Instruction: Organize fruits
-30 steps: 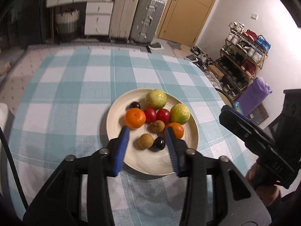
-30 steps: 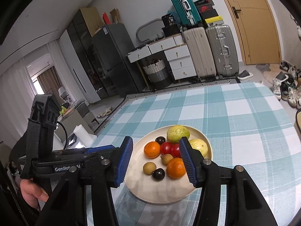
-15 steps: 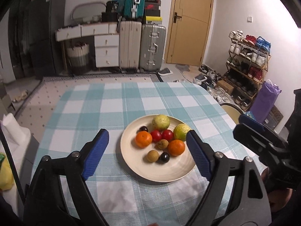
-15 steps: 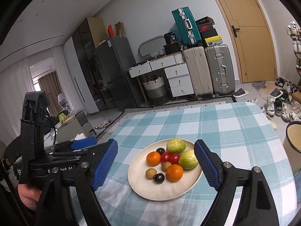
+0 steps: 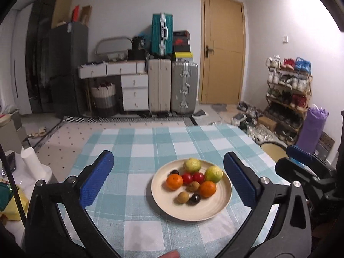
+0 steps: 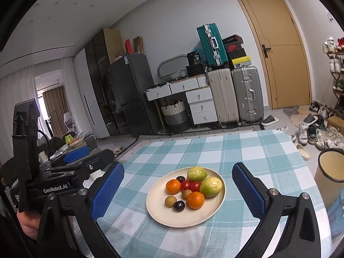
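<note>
A cream plate (image 5: 204,211) on the checked tablecloth holds two oranges (image 5: 174,182), two red tomatoes (image 5: 187,178), two green guavas (image 5: 213,173), brown longans (image 5: 183,197) and dark plums (image 5: 195,198). My left gripper (image 5: 168,155) hovers short of the plate, its jaws opening wide with nothing between the blue pads. The right gripper (image 6: 178,166) faces the same plate (image 6: 182,218) from the other side, jaws also opening, with nothing between them. Neither touches any fruit. A hand (image 6: 28,223) grips the left tool at the picture's left edge.
The table (image 5: 139,142) has a blue-and-white checked cloth. A round cream stool (image 6: 331,167) stands off its right side. A white paper roll (image 5: 30,161) sits at the left. Suitcases (image 5: 172,88), drawers and a shoe rack (image 5: 288,92) line the far walls.
Both grippers went from nearly closed over the plate to wide open. Both pulled back and rose, so the plate looks smaller and more of the room shows.
</note>
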Demonstrator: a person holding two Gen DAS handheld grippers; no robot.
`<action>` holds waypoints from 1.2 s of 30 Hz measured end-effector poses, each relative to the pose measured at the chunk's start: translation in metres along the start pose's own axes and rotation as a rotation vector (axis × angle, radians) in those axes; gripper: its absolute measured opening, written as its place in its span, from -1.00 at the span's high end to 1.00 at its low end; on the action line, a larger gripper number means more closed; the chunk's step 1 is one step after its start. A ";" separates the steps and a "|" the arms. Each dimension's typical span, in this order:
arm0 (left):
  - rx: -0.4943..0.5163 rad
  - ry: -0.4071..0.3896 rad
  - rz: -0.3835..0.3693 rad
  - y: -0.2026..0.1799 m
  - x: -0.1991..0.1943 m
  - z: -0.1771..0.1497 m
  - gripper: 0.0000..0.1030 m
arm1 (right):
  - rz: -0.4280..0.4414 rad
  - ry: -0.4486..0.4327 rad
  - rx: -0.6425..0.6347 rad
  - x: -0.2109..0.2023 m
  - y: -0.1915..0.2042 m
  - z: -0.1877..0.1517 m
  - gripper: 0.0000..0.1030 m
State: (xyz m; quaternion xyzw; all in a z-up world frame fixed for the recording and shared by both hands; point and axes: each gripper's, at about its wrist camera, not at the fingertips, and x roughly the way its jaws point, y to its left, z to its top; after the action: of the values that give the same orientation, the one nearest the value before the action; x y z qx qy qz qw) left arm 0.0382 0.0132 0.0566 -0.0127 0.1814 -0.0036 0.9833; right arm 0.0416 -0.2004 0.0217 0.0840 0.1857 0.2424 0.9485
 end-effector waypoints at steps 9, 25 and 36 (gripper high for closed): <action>0.030 -0.100 0.042 -0.004 -0.029 -0.018 -0.98 | -0.047 -0.093 -0.058 -0.014 0.007 -0.013 -0.99; 0.004 -0.121 0.066 0.015 -0.009 -0.080 -0.98 | -0.157 -0.140 -0.230 -0.016 0.014 -0.054 -0.99; 0.009 -0.124 0.073 0.019 0.007 -0.107 -0.98 | -0.213 -0.112 -0.231 -0.004 0.002 -0.075 -0.99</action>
State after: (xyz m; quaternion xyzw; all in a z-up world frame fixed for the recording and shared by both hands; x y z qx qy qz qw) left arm 0.0071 0.0297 -0.0464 -0.0020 0.1206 0.0324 0.9922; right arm 0.0080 -0.1952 -0.0449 -0.0323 0.1113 0.1551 0.9811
